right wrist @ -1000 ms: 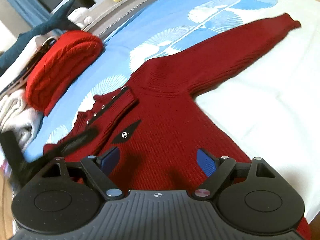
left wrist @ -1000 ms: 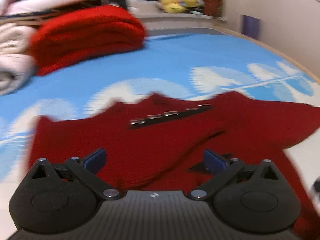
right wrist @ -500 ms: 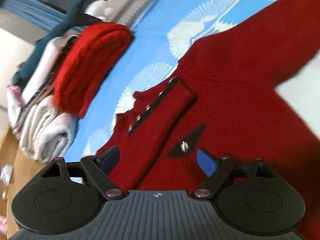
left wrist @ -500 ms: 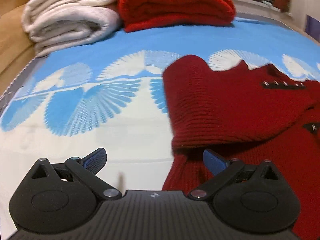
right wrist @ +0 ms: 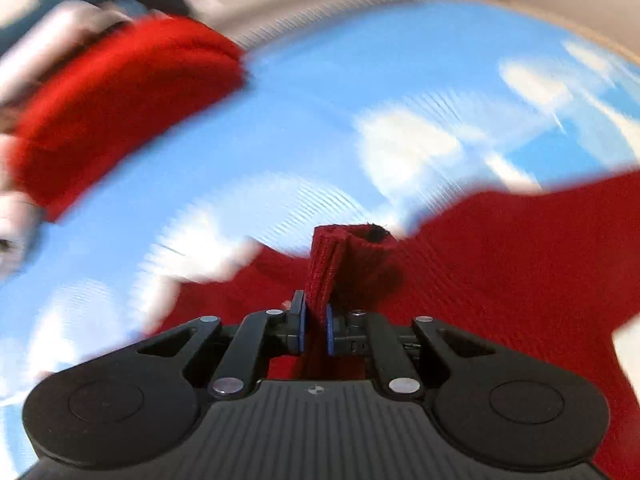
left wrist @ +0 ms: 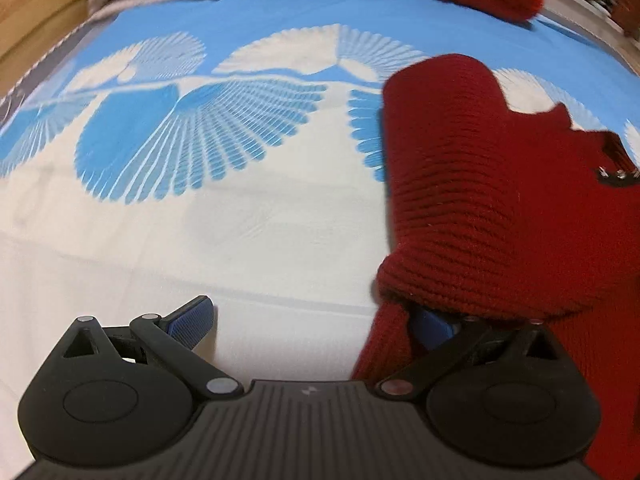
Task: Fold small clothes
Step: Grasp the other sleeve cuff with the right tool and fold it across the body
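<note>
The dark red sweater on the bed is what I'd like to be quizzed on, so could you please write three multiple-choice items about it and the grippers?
1. Where does the bright red folded knit lie in the right wrist view?
A. upper left, beyond the sweater
B. lower right
C. under the gripper

2. What colours is the bedsheet?
A. green and yellow
B. blue and white
C. plain grey

3. What is the right gripper doing?
A. wide open over bare sheet
B. shut on a fold of the dark red sweater
C. holding a towel

Answers: 1 A, it sits at the far upper left; 2 B, white fan patterns on blue; 3 B, ribbed knit stands pinched between the pads, while the left gripper is open.
</note>
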A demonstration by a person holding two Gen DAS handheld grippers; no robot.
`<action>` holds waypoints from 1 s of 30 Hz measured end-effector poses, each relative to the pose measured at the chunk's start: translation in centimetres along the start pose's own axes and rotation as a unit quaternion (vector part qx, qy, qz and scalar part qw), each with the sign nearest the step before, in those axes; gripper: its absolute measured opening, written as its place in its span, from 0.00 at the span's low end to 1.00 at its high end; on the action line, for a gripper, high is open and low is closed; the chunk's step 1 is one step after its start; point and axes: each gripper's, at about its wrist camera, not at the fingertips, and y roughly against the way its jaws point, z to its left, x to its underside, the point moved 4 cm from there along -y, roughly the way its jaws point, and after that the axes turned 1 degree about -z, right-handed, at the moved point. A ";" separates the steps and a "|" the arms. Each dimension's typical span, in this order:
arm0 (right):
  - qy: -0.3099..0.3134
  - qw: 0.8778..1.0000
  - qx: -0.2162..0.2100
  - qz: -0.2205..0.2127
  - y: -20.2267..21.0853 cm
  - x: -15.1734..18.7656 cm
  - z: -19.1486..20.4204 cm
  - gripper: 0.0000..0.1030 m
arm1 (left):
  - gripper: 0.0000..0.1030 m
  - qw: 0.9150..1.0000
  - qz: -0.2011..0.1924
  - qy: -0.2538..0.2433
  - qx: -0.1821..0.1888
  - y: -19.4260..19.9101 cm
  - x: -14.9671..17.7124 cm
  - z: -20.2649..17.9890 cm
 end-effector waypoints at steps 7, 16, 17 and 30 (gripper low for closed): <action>-0.013 0.991 -0.101 -0.083 7.5 -3.2 -2.4 0.09 | 1.00 1.000 0.006 0.006 -0.011 0.9 0.1 0.2; -0.068 0.996 -0.049 0.019 -2.5 3.7 -14.9 0.13 | 1.00 1.000 0.018 -0.009 -0.007 1.2 0.2 -0.4; -0.069 0.996 -0.058 0.022 -2.6 3.4 -15.1 0.14 | 1.00 1.000 0.015 -0.016 -0.009 1.5 0.2 -0.6; -0.016 0.998 0.056 0.006 -1.8 2.3 -17.2 0.33 | 1.00 0.997 -0.046 -0.052 -0.046 4.7 0.0 -1.0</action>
